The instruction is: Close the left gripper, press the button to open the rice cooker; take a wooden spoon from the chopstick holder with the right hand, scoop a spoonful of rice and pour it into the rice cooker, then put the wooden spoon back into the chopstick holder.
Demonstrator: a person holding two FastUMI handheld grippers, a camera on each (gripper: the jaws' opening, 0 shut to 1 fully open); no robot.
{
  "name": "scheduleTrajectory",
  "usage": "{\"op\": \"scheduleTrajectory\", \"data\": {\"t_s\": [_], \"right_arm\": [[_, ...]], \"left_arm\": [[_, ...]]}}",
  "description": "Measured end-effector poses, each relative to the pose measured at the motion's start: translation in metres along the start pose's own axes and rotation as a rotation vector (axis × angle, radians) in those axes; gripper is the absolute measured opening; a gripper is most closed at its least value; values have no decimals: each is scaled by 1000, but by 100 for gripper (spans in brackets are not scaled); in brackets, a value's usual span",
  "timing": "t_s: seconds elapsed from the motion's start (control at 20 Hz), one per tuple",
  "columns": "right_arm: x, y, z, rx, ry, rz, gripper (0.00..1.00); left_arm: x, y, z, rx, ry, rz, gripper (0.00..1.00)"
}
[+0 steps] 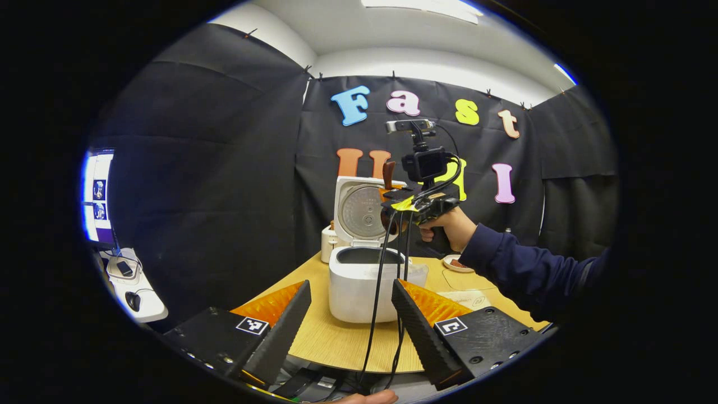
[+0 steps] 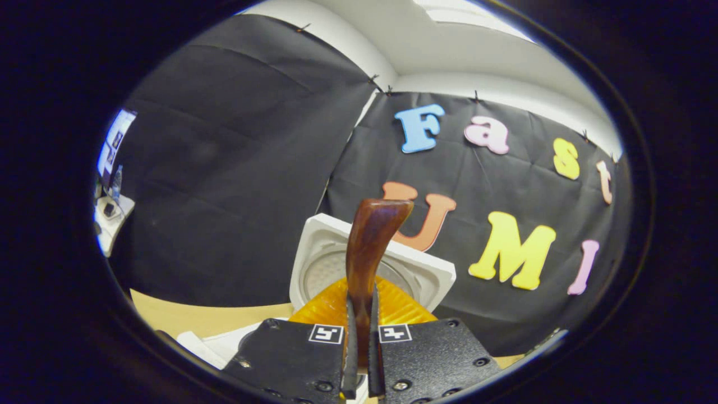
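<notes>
The white rice cooker [image 1: 359,292] stands open on the wooden table [image 1: 331,336], its lid [image 1: 362,210] raised upright behind the pot. My left gripper [image 1: 353,317] is open in front of the cooker, with nothing between its fingers. A hand in a dark blue sleeve holds my right gripper [image 1: 395,206] above the pot's right rim. That gripper [image 2: 362,320] is shut on the brown wooden spoon [image 2: 370,247], whose handle end rises upright in front of the lid [image 2: 429,275]. The spoon's bowl is hidden below the fingers. The pale chopstick holder [image 1: 328,241] stands behind the cooker's left side.
A small dish [image 1: 455,262] and a clear container [image 1: 418,275] sit right of the cooker. Black cables [image 1: 381,292] hang from the right gripper across the cooker's front. A monitor [image 1: 98,196] and a white side table [image 1: 134,292] are far left.
</notes>
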State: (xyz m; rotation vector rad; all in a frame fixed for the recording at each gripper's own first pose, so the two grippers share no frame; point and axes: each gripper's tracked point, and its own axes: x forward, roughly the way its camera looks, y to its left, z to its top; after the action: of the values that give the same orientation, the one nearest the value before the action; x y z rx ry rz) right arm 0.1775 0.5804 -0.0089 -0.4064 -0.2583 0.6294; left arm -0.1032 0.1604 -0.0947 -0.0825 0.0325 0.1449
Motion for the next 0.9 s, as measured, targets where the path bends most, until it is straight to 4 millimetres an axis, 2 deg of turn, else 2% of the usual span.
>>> {"op": "scheduleTrajectory", "data": {"t_s": [0.1, 0.25, 0.5, 0.8, 0.9], "right_arm": [[-6, 5, 2, -32, -20, -1, 10], [-11, 2, 9, -27, -36, 6, 11], [-38, -10, -1, 74, -19, 36, 11], [-65, -58, -18, 197, 22, 57, 12], [-78, -80, -25, 257, 43, 52, 12]], "left_arm": [[-1, -1, 2, -6, -3, 8, 92], [0, -4, 8, -15, -8, 19, 92], [5, -10, 7, -7, 0, 43, 92], [18, -33, 13, 12, -7, 39, 92], [24, -46, 15, 23, -13, 27, 92]]}}
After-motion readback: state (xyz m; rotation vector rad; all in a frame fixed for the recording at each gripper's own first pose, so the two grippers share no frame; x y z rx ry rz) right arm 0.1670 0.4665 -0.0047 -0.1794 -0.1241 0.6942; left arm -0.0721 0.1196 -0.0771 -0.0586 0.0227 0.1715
